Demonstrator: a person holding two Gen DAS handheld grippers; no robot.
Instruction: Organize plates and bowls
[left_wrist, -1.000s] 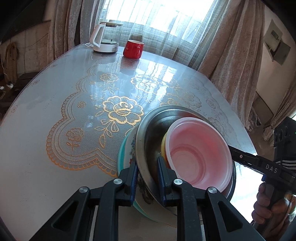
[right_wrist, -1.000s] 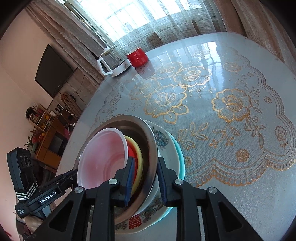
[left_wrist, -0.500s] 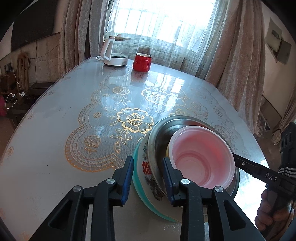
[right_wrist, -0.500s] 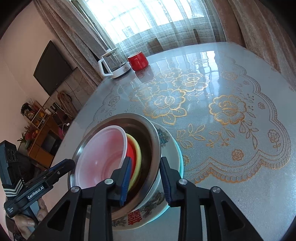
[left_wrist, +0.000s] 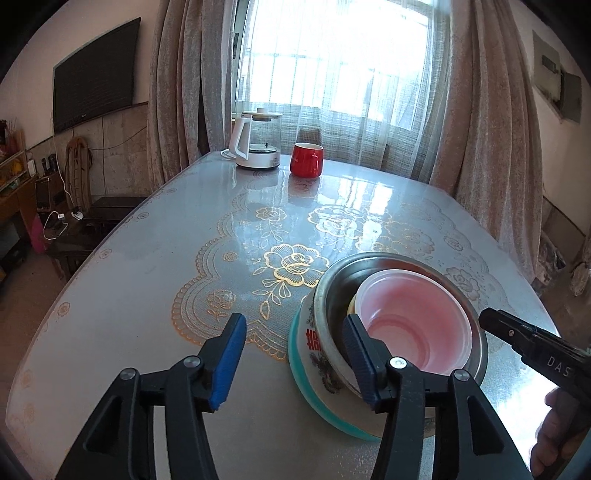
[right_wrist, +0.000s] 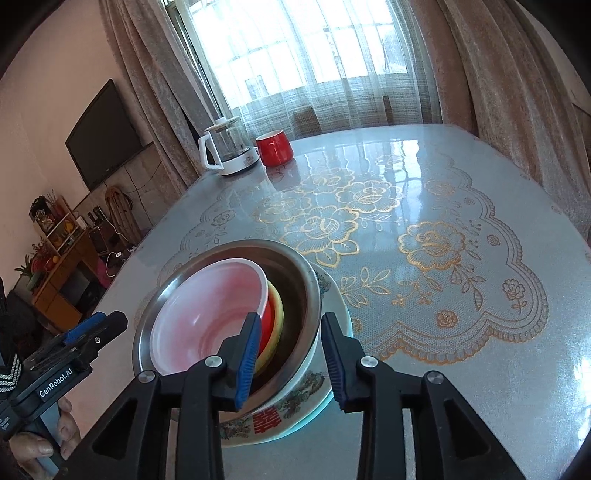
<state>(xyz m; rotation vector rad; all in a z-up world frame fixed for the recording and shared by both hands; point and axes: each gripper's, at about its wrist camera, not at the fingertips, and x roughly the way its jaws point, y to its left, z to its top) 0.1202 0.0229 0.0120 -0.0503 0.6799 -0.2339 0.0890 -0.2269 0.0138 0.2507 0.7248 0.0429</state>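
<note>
Lace-patterned table (left_wrist: 147, 295), kettle (left_wrist: 255, 144), red mug (left_wrist: 306, 159)

1. My left gripper (left_wrist: 291, 356) points downward; its jaws are opening, pads pressing on nothing; my hand (right_wrist: 44, 439) grips its handle.
2. My right gripper (right_wrist: 291, 363) tilts down likewise; its jaws are opening too; my fingers (left_wrist: 557, 432) wrap its handle.

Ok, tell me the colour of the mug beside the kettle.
Red mug, clearest in the left wrist view.

Bowls (right_wrist: 207, 317) nested (probably) on plate (right_wrist: 332, 295).
</note>
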